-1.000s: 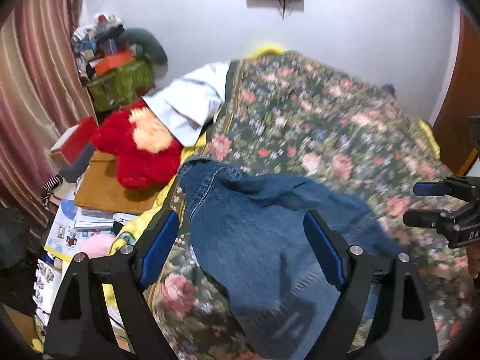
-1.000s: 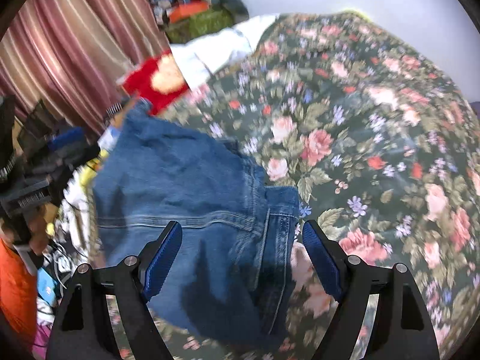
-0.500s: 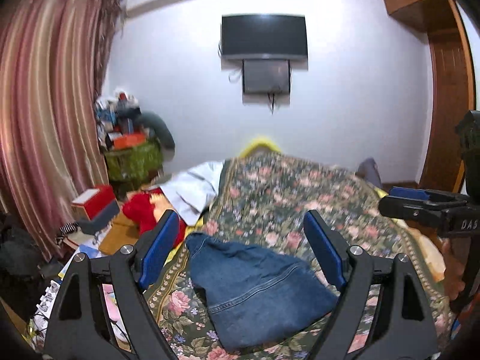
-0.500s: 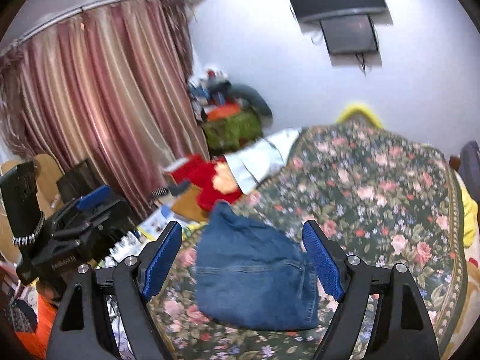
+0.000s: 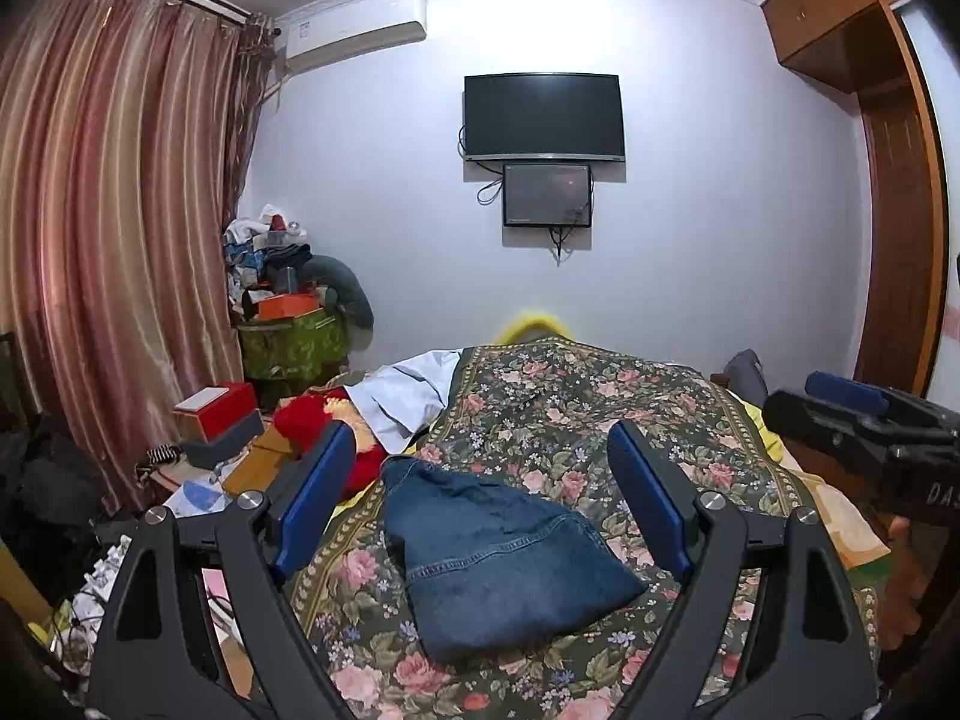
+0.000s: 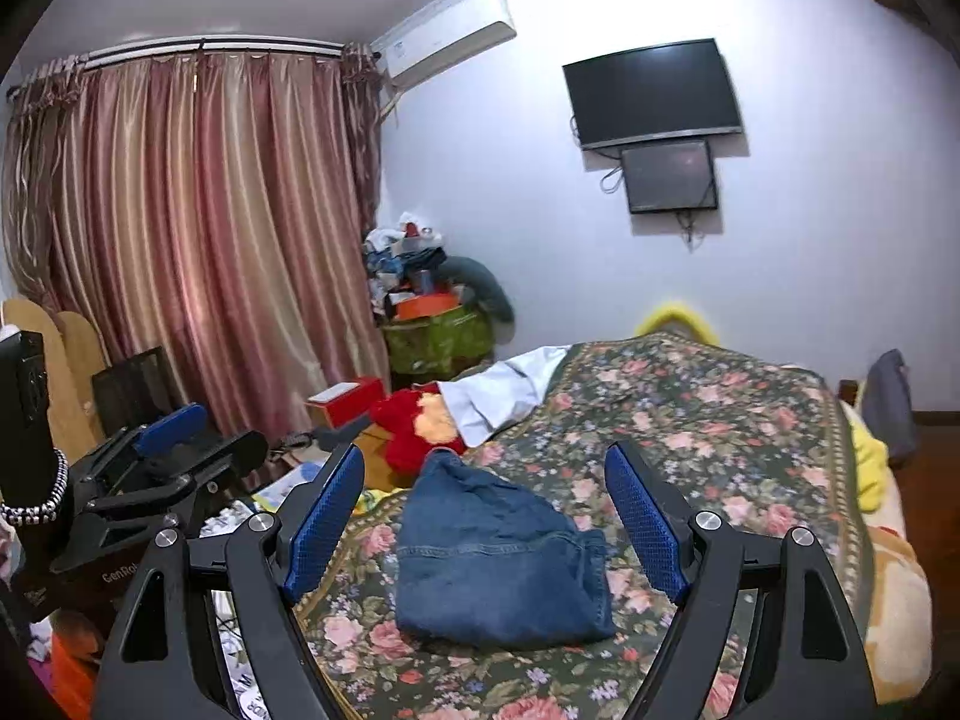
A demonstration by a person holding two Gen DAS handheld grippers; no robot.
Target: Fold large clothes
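Observation:
Folded blue jeans (image 5: 498, 552) (image 6: 498, 564) lie in a compact bundle on the floral bedspread (image 5: 600, 414) (image 6: 690, 408), near its front left part. My left gripper (image 5: 483, 504) hangs open well above and behind the jeans, nothing between its blue pads. In the right wrist view my right gripper (image 6: 486, 513) is likewise open and empty, raised clear of the denim. Each gripper also shows in the other's view: the right gripper (image 5: 864, 420) at the right edge, the left gripper (image 6: 168, 444) at the left edge.
A white cloth (image 5: 408, 390) and a red plush toy (image 5: 318, 426) lie at the bed's left side. Boxes, papers and a cluttered green bin (image 5: 294, 342) fill the floor by the curtain (image 5: 108, 240). A TV (image 5: 543, 117) hangs on the far wall; a wardrobe (image 5: 900, 210) stands right.
Both grippers rose and pulled back from close over the jeans, tilting up toward level, so the whole room came into view. The jeans stayed on the bed.

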